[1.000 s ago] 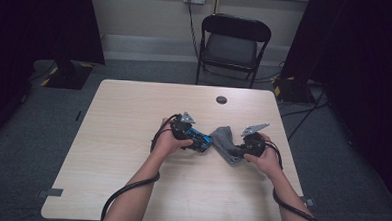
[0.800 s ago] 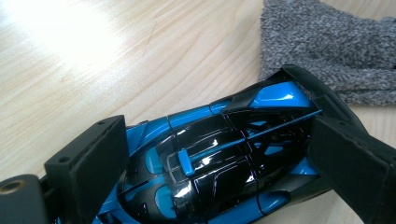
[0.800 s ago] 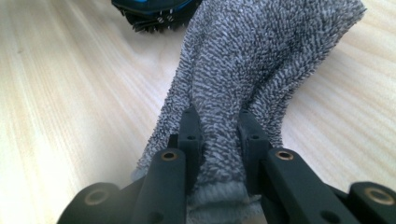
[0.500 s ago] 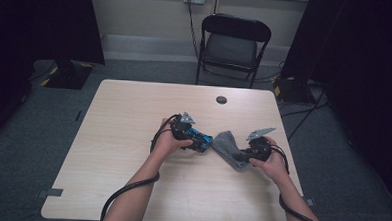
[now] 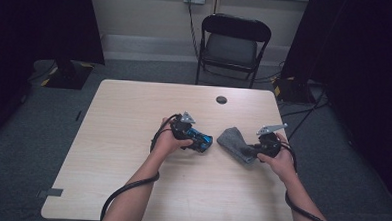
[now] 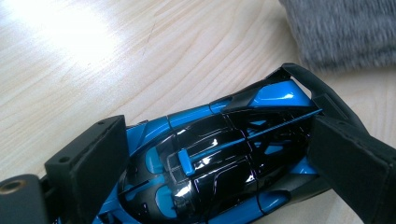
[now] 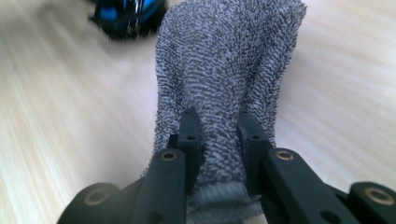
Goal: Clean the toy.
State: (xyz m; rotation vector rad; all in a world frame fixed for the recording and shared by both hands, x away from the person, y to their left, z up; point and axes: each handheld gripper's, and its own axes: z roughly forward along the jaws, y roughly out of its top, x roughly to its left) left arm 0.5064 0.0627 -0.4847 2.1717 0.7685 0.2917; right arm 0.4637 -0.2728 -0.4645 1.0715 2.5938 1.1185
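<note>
Near the table's middle, the left gripper clamps a blue-and-black toy car by its sides, while the right gripper pinches a grey cloth beside it. The glossy body may slip; a tug could free the cloth.

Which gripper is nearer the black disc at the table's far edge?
Left. The left gripper sits just short of the disc; the right gripper is farther right.
</note>
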